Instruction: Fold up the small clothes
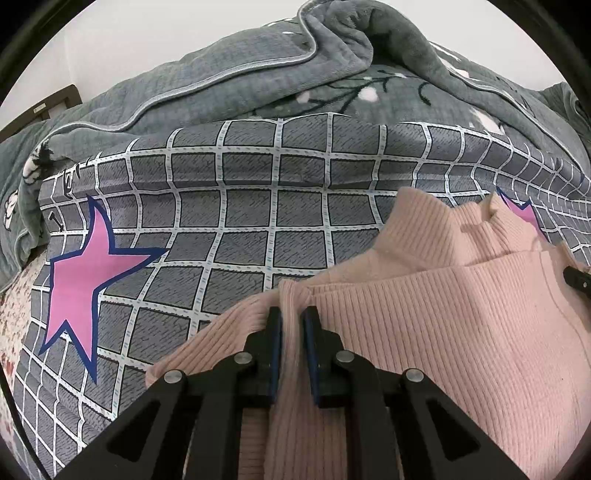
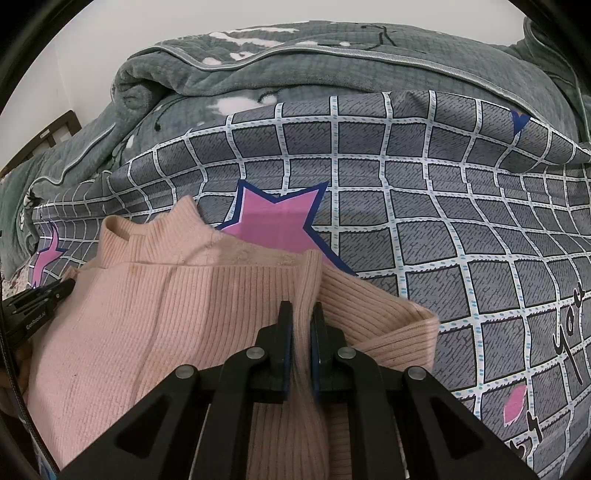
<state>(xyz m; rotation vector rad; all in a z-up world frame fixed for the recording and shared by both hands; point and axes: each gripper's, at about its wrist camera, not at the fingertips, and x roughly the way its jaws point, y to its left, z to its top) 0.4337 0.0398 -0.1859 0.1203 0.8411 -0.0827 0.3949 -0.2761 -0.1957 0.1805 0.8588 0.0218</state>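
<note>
A pale pink ribbed knit sweater [image 1: 443,314] with a high collar is lying on a bed, on a grey bedsheet [image 1: 240,206] with a white grid and pink stars. The left tongs [image 1: 293,317] are pinching a raised fold of the sweater on its left side, with the pink knit squeezed between the two black fingers. The right tongs [image 2: 300,312] are gripping another bunched fold on the right side in the same way. A thick grey quilted blanket [image 2: 332,70] is lying crumpled behind the sheet, near a white wall [image 1: 147,33].
</note>
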